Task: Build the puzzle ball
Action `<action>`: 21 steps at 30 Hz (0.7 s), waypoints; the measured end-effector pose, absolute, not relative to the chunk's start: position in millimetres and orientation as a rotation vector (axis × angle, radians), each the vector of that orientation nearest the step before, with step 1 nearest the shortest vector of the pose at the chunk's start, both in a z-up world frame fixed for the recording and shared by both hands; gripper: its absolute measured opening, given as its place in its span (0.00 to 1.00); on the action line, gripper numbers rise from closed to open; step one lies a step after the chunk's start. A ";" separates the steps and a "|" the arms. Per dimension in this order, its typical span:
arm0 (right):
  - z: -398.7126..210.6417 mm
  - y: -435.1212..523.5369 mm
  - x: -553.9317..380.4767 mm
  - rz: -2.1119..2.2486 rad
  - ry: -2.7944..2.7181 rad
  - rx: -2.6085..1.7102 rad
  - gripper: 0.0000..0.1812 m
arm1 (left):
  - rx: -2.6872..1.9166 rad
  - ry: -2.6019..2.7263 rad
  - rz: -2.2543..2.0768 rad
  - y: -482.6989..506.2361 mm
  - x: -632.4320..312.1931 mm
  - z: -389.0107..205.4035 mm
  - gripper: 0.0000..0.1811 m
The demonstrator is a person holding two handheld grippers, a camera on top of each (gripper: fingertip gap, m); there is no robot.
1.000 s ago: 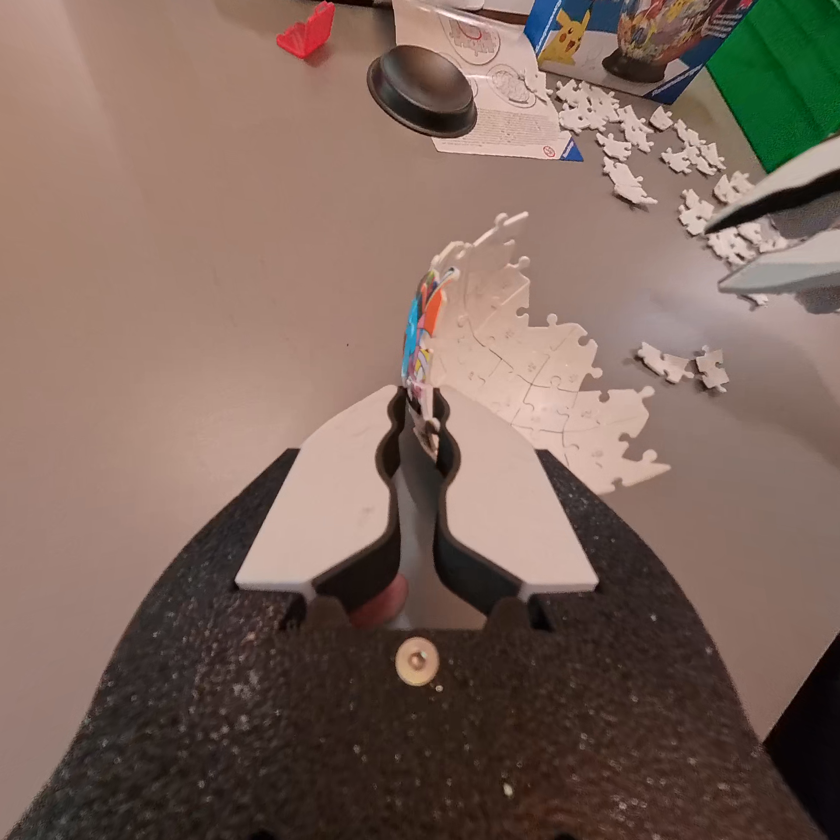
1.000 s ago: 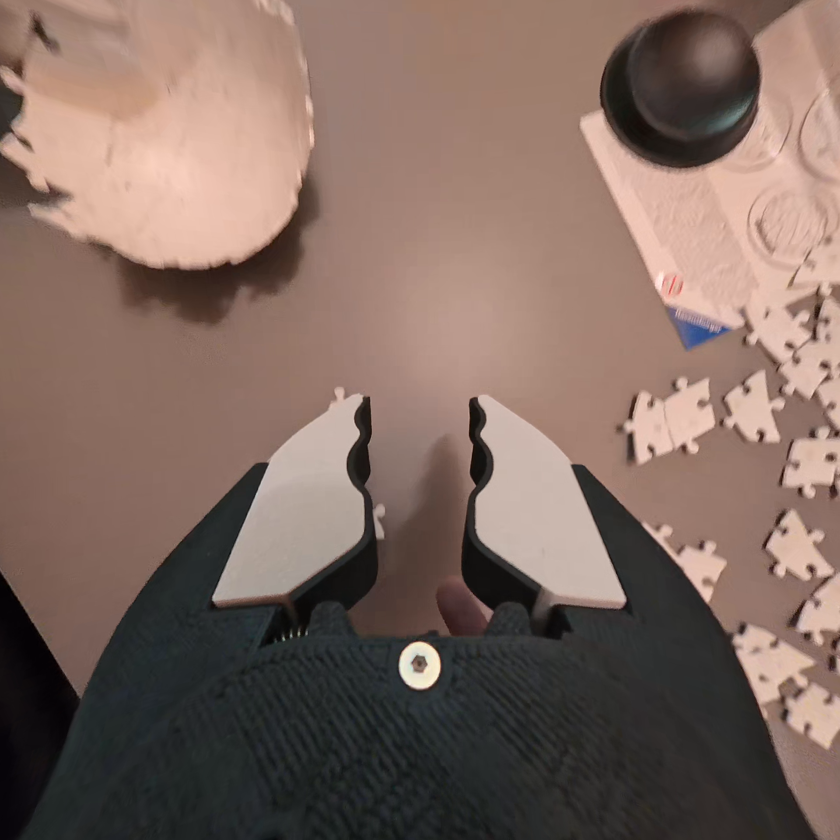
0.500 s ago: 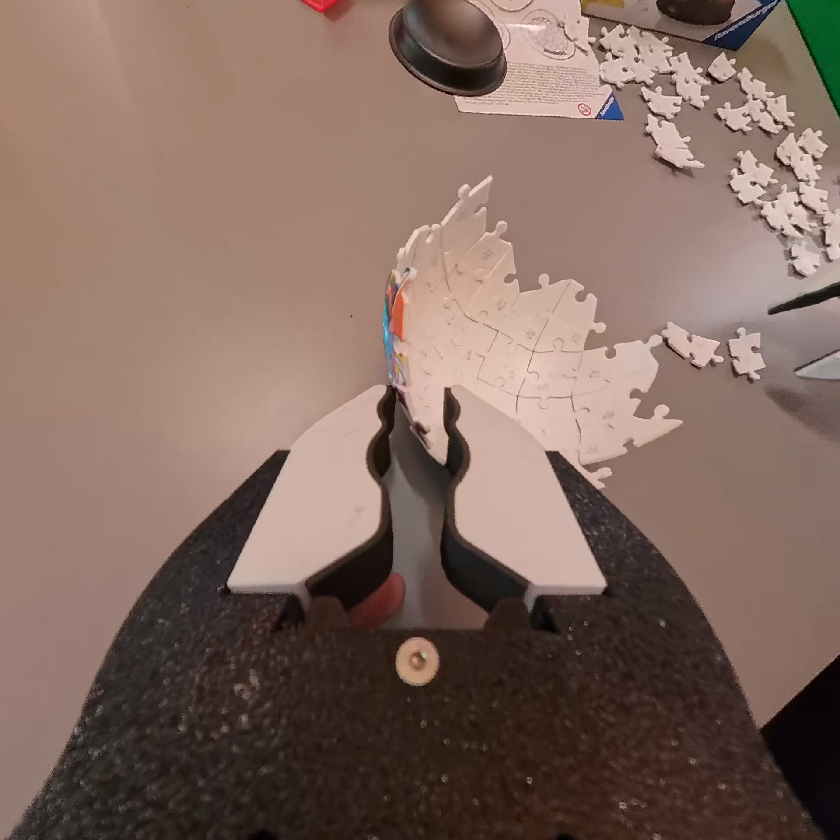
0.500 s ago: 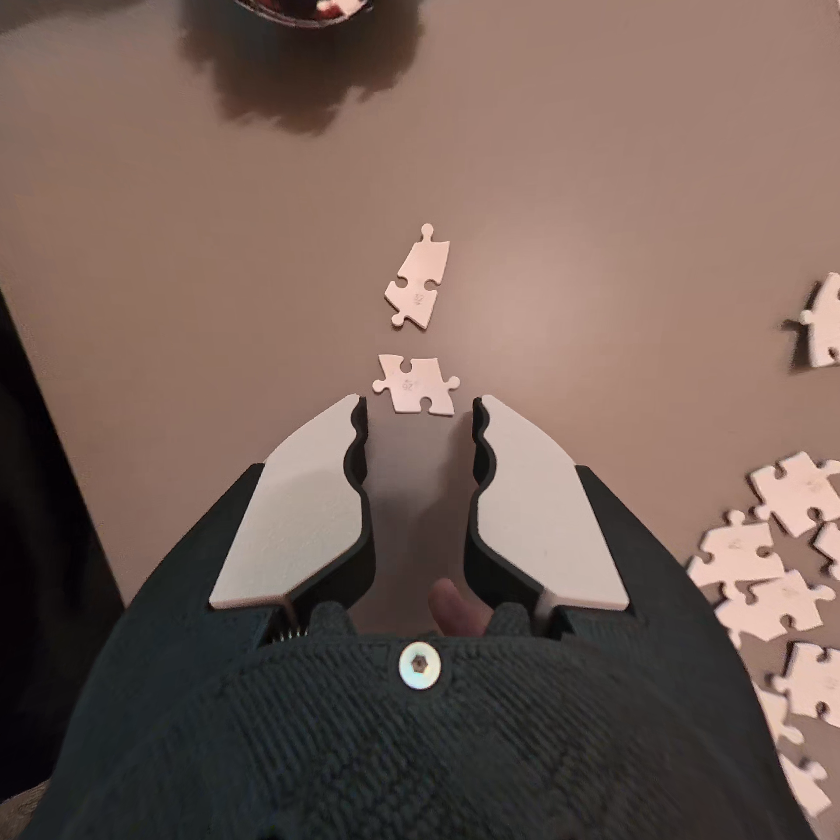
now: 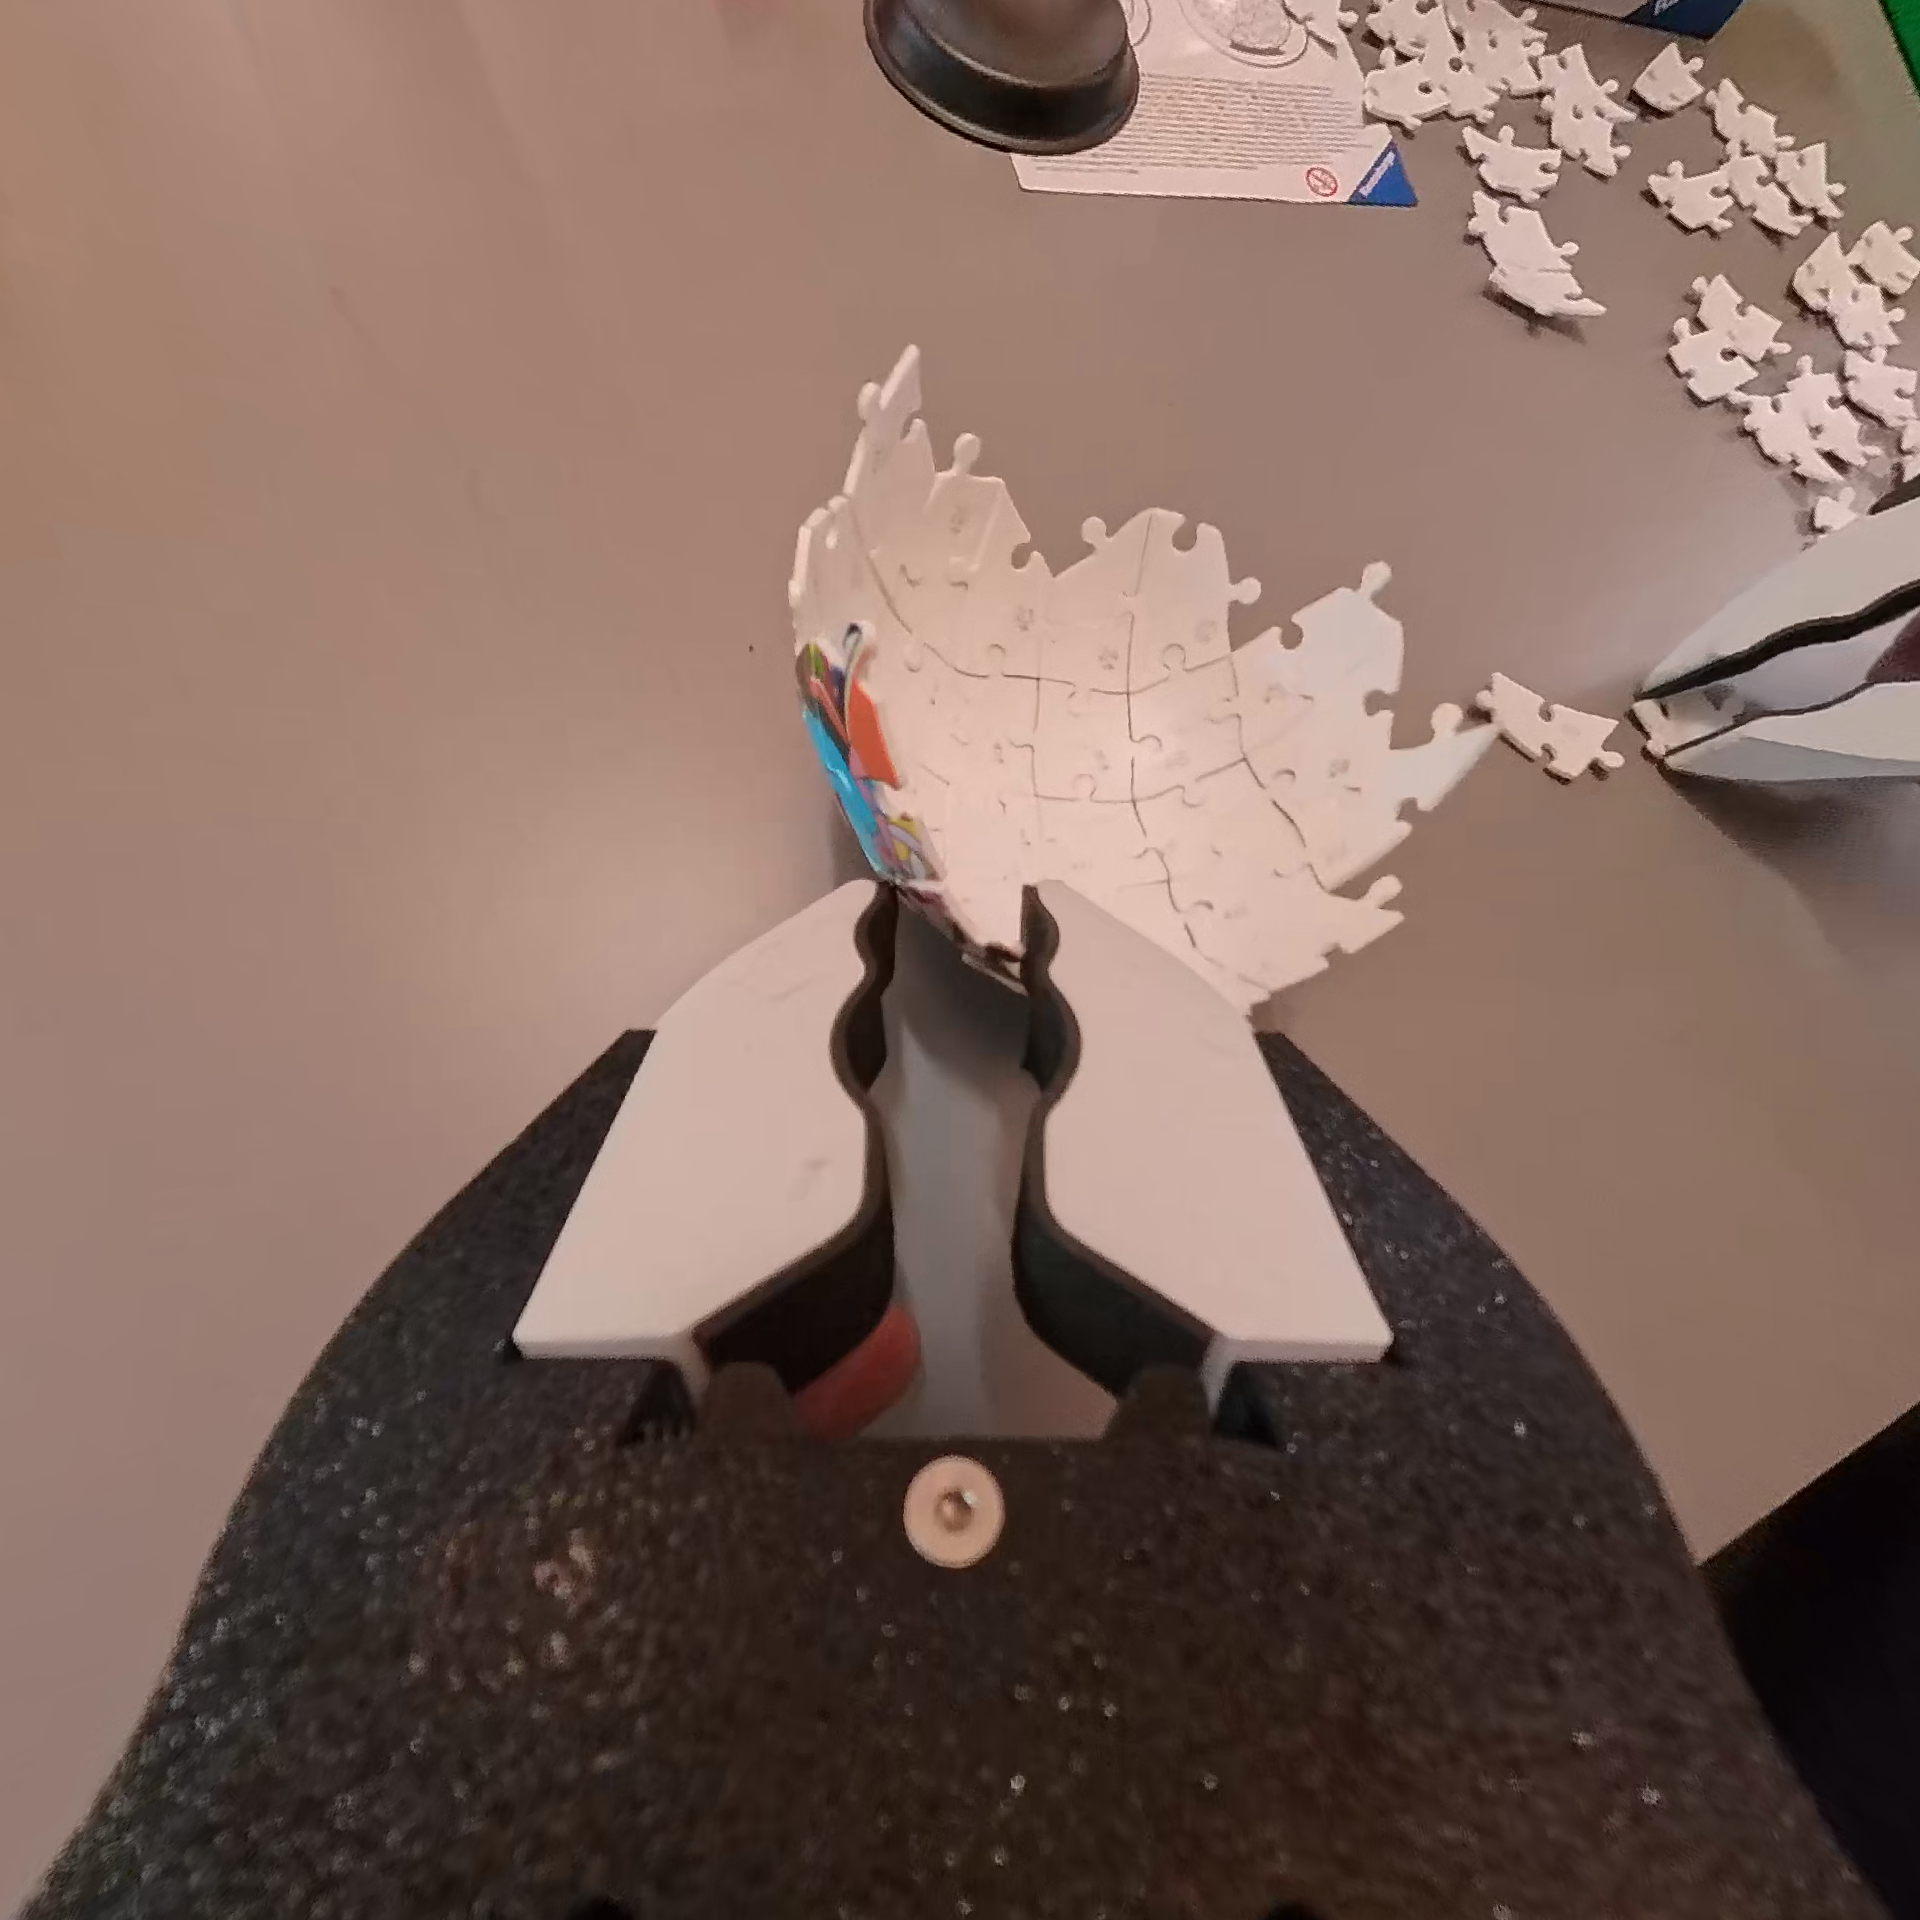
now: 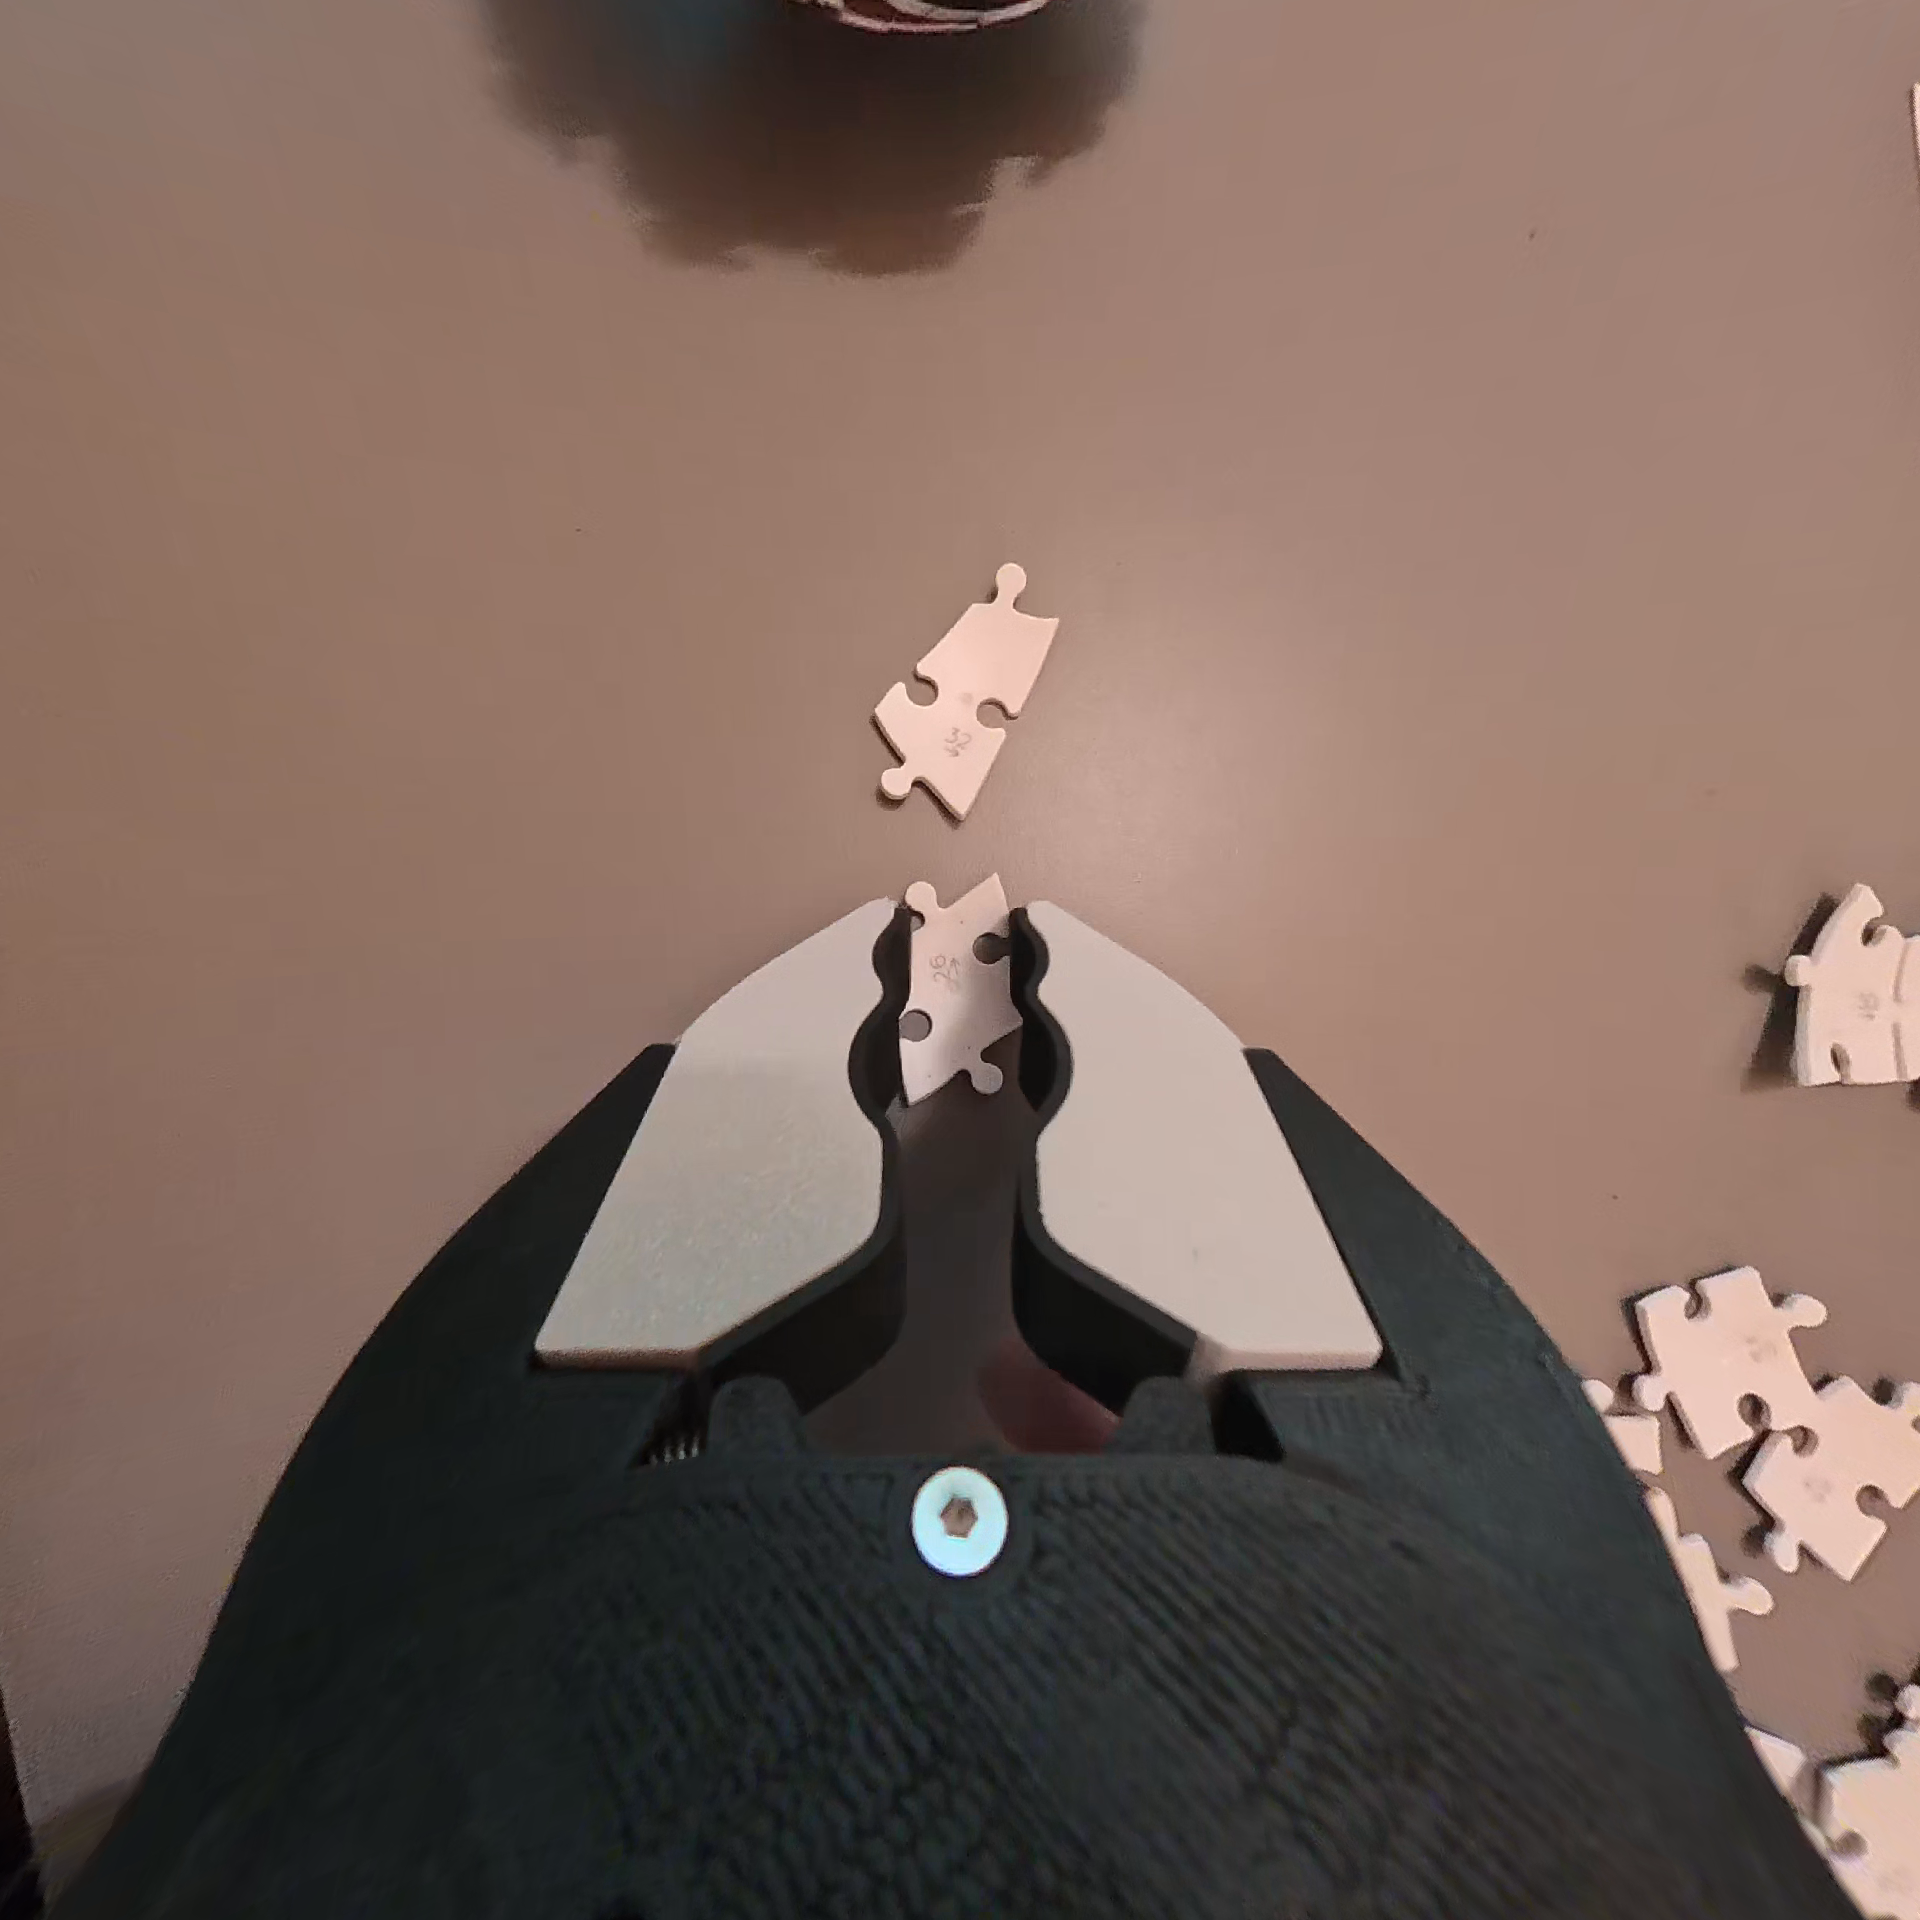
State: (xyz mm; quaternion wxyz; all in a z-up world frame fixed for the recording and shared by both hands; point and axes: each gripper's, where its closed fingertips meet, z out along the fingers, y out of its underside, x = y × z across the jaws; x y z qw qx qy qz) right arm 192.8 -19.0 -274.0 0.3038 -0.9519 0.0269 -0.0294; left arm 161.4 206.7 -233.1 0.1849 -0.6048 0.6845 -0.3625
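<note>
My left gripper (image 5: 961, 914) is shut on the lower edge of the partial puzzle ball (image 5: 1101, 727), a curved shell of joined pieces. Its white inside faces right and its coloured outside shows at the left rim. It is held above the brown table (image 5: 416, 520). My right gripper (image 6: 958, 925) is shut on a single white puzzle piece (image 6: 951, 997) low over the table. A second loose piece (image 6: 966, 696) lies just beyond its tips. The right gripper also shows in the left wrist view (image 5: 1652, 727), right of the shell, beside a loose piece (image 5: 1548, 727).
A black round stand (image 5: 997, 73) sits on an instruction sheet (image 5: 1226, 135) at the far side. Several loose white pieces (image 5: 1766, 208) are scattered at the far right, and more (image 6: 1766, 1403) lie right of my right gripper. The table edge (image 5: 1818, 1507) is near right. There is about 25 cm between the tips of the two grippers.
My right gripper moved forward over the nearer loose piece and shut on it. My left gripper turned the shell so more of its white inside shows, and the right gripper now lies closer to it.
</note>
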 end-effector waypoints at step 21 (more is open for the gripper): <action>-256.3 -47.7 165.4 -0.026 0.015 -2.501 0.25 | -1.665 1.946 -1.033 202.0 145.3 -227.8 0.15</action>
